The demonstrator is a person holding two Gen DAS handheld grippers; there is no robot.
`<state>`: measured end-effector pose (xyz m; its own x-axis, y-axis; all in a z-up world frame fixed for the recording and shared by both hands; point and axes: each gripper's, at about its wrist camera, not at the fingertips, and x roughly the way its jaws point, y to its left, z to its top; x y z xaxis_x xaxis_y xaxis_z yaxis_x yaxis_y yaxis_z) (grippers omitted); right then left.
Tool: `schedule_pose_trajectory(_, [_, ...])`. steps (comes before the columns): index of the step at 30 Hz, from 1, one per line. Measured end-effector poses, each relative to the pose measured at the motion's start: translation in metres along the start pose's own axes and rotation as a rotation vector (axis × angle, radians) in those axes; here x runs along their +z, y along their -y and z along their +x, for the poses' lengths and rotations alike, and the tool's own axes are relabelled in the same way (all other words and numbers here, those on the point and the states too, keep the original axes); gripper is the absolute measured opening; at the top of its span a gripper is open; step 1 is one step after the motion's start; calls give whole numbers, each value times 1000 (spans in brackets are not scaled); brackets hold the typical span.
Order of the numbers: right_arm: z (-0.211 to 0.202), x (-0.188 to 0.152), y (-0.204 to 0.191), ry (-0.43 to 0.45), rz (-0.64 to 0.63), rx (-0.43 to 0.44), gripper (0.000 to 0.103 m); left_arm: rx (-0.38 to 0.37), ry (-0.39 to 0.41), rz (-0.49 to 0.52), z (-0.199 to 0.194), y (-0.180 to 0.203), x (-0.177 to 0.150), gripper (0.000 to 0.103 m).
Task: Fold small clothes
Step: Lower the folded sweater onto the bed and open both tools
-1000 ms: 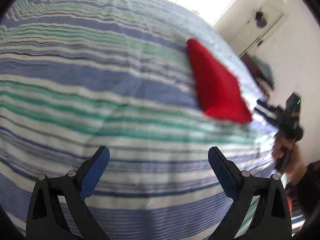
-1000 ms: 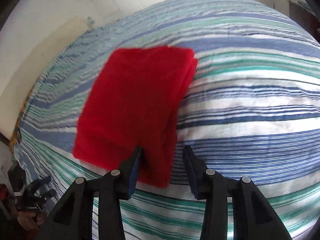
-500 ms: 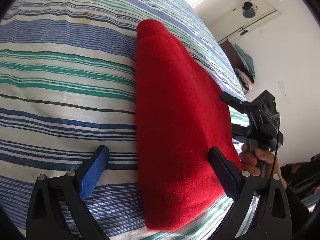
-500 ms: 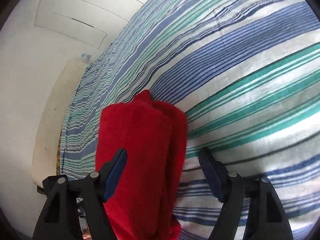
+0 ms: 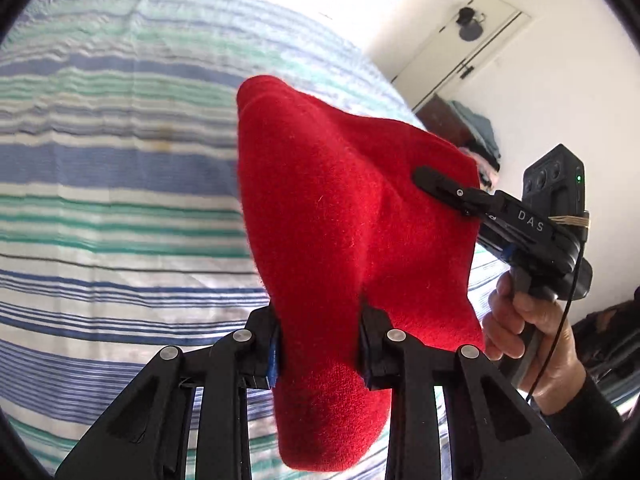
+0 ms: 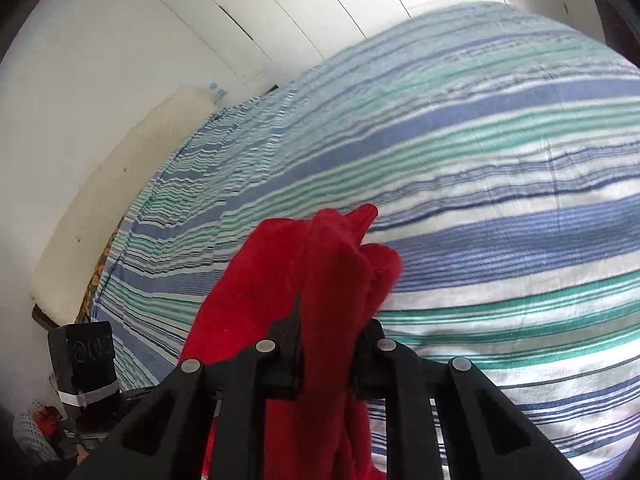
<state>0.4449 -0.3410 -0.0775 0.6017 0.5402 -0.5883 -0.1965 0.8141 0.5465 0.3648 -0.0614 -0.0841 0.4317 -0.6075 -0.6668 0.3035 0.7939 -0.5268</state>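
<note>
Above the striped bed [image 5: 120,208], one red cloth [image 5: 340,208] hung folded, held up off the cover between two grippers. It was the only piece of clothing being worked on. The left gripper [image 5: 320,350] had just been closing, and its two blue pads were clamped on the near end of the red cloth. The right gripper [image 6: 326,354] had just been closing too, and it was pinched tight on a bunched edge of the same cloth. From the left wrist view, the right gripper reached in from the side, with one black finger [image 5: 440,184] lying across the far edge of the cloth. One hand [image 5: 524,332] with a dark sleeve held its handle.

The bed cover had blue, green and white stripes and filled most of both views. The red cloth hid the middle of the bed. Past the far edge of the bed were white walls, a white door [image 5: 460,52] and white cupboard doors [image 6: 320,4]. One pile of clothes [image 5: 480,132] sat in the far corner by the door.
</note>
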Motion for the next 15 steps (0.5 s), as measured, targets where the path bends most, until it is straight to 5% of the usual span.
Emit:
schedule_pose_trajectory(3, [-11, 5, -24, 33, -18, 41, 17, 14, 20, 8, -19, -2, 3, 30])
schedule_pose_trajectory(5, [-13, 4, -32, 27, -8, 60, 17, 45, 18, 7, -20, -5, -1, 43])
schedule_pose_trajectory(6, [-10, 2, -37, 26, -18, 53, 18, 87, 4, -4, -18, -11, -5, 61])
schedule_pose_trajectory(7, [-9, -1, -41, 25, -41, 30, 27, 164, -13, -12, -13, -17, -10, 77])
schedule_pose_trajectory(8, [-5, -4, -45, 16, -65, -21, 37, 246, -21, -15, -13, -24, -18, 79])
schedule_pose_trajectory(9, [-3, -7, -45, -2, -78, -95, 78, 288, -23, -16, -18, -31, -26, 79])
schedule_pose_trajectory(10, [-6, -12, -45, -3, -83, -175, 103, 323, -22, -17, -27, -36, -38, 79])
schedule_pose_trajectory(15, [-57, -39, -71, 36, -146, -358, 103, 541, 46, 115, -85, -17, -92, 93])
